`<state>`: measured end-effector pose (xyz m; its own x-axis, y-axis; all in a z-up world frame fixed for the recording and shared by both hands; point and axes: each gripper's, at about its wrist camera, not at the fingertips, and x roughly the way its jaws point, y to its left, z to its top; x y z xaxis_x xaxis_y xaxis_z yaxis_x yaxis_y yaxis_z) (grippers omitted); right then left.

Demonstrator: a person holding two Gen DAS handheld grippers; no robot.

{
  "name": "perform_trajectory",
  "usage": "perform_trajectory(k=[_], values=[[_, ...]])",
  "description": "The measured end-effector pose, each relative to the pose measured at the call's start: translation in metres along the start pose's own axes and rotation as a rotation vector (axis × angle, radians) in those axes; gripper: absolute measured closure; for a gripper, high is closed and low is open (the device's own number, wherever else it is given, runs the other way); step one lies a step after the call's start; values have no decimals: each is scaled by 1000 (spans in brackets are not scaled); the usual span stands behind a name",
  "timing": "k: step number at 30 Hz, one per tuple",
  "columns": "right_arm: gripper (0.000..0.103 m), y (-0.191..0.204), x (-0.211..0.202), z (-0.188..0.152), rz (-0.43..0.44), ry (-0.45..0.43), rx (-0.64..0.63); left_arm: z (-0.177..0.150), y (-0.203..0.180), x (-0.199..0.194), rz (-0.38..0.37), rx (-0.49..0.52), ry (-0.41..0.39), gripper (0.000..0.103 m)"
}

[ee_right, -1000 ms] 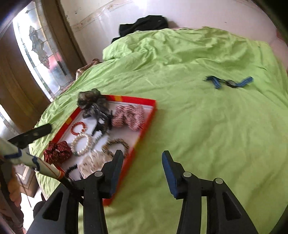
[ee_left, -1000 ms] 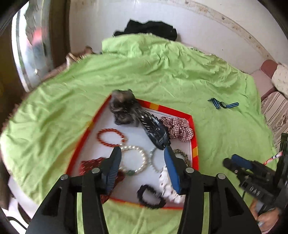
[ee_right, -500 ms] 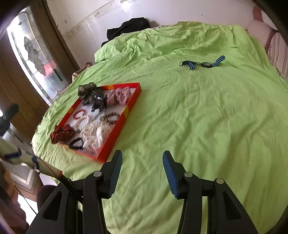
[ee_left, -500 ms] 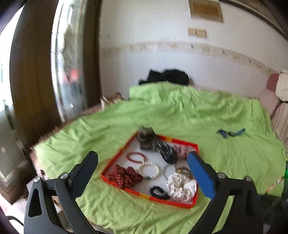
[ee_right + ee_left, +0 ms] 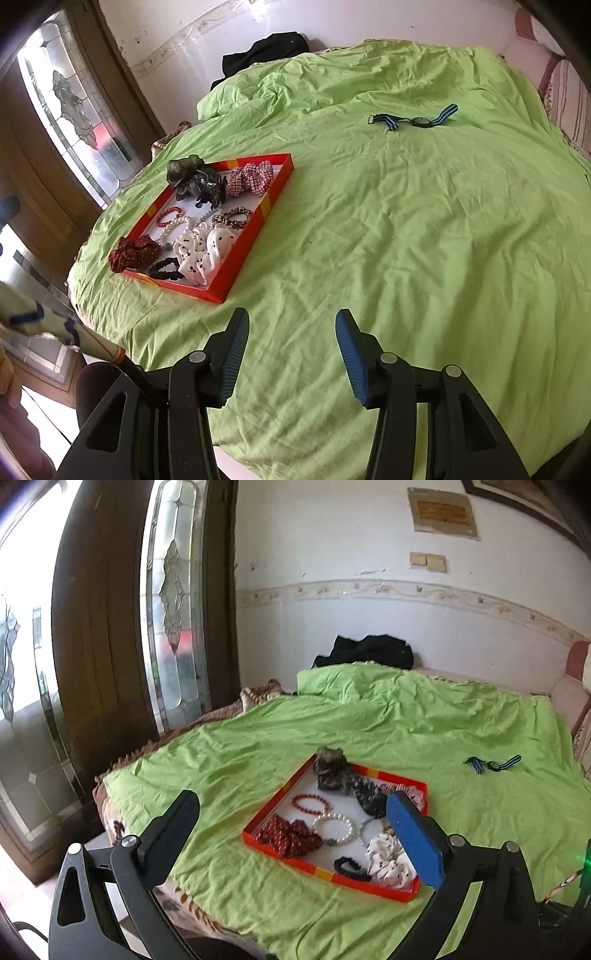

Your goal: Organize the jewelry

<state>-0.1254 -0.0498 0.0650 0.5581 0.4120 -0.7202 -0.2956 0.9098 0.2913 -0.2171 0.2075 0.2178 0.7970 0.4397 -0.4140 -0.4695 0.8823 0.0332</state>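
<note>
A red tray (image 5: 275,806) lies on the green bedsheet (image 5: 406,731). It holds a dark scrunchie (image 5: 328,766), a black claw clip (image 5: 367,794), a red bead bracelet (image 5: 310,803), a pearl bracelet (image 5: 332,827), a red scrunchie (image 5: 288,836), a white dotted scrunchie (image 5: 386,860) and a black hair tie (image 5: 349,867). My left gripper (image 5: 291,801) hovers short of the tray, open wide and empty. A watch with a blue striped strap (image 5: 417,120) lies alone far across the sheet. My right gripper (image 5: 292,315) is open over bare sheet, right of the tray (image 5: 240,254), holding nothing.
A black garment (image 5: 369,651) lies at the bed's far edge by the wall. A wooden door with patterned glass (image 5: 173,627) stands left of the bed. Striped pillows (image 5: 565,92) line the right side. A person's patterned sleeve (image 5: 37,321) shows at the lower left.
My left gripper opened wide, drew back and up from the tray, and tilted up toward the wall. My right gripper pulled back from the tray, so more of the bed shows.
</note>
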Motion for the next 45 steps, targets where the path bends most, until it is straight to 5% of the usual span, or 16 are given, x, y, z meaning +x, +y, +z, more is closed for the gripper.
perform_trajectory(k=[21,30,34,45], values=[[49,32,34,-8,-58,85,-42,-42,6,48,-5,75,147,2],[42,70,15,-16,-113,74,-97,-43,26,32,-13,94,107,2],[39,86,9,-20,-118,72,-125,-39,34,30,2,82,157,2],[34,114,4,-12,-130,102,-127,-38,49,13,-66,93,138,2]])
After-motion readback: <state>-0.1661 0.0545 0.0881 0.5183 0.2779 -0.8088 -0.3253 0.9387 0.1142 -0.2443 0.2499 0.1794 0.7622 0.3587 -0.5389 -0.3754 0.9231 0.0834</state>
